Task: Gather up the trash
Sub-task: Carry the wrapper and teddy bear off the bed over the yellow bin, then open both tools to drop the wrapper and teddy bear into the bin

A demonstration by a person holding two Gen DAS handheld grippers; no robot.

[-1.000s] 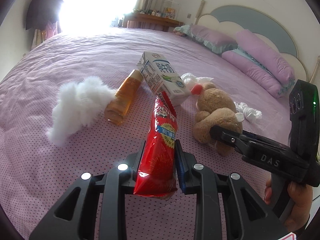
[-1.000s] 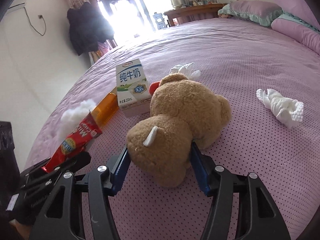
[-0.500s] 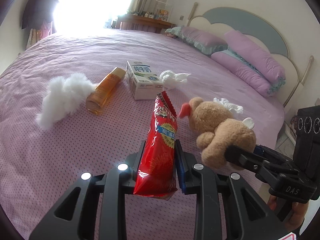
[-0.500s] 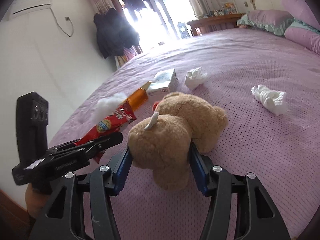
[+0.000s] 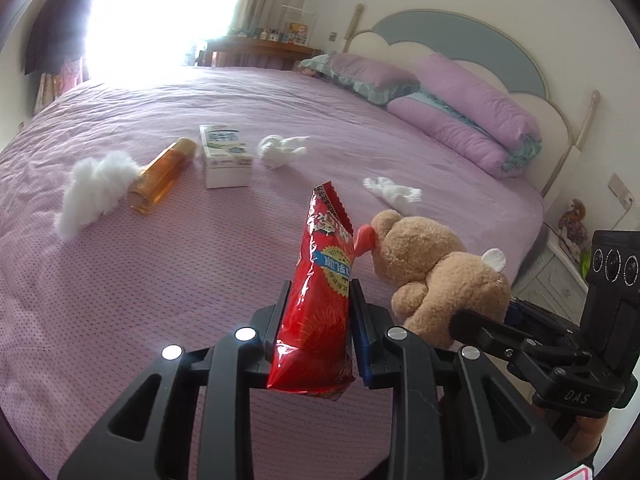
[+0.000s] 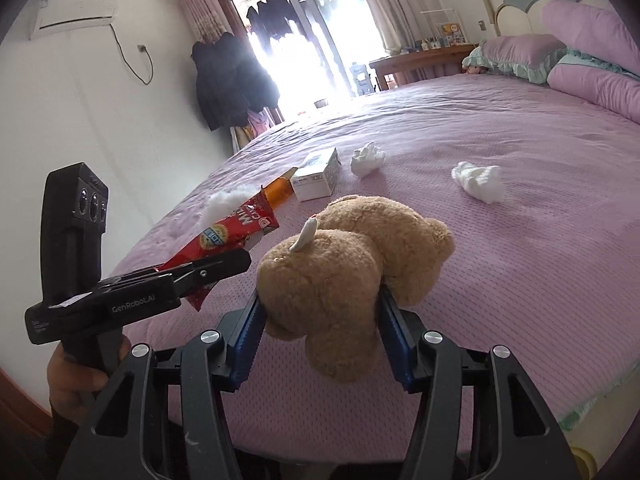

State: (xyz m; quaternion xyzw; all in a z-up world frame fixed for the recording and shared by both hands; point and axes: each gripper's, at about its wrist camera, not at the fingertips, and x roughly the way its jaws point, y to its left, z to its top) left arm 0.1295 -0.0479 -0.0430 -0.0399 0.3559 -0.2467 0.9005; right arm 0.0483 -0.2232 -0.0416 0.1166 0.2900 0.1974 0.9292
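My left gripper (image 5: 316, 320) is shut on a red snack wrapper (image 5: 320, 300) and holds it upright above the near edge of the purple bed (image 5: 140, 280); the wrapper also shows in the right wrist view (image 6: 224, 240). My right gripper (image 6: 320, 320) is shut on a brown teddy bear (image 6: 348, 272), lifted just right of the wrapper; the bear also shows in the left wrist view (image 5: 436, 272). On the bed lie a milk carton (image 5: 224, 156), an orange bottle (image 5: 160, 176), a white cotton tuft (image 5: 96, 192) and two crumpled tissues (image 5: 280, 150) (image 5: 394, 194).
Purple pillows (image 5: 460, 120) and a headboard (image 5: 460, 40) are at the far right. A wooden desk (image 5: 256, 48) stands behind the bed by the bright window. Dark coats (image 6: 228, 80) hang on the wall at left. A bedside cabinet (image 5: 560, 280) stands right of the bed.
Both grippers have pulled back and up from the bed, carrying the wrapper and the bear. The carton, bottle and tissues now lie farther away. The bear has left the bed surface.
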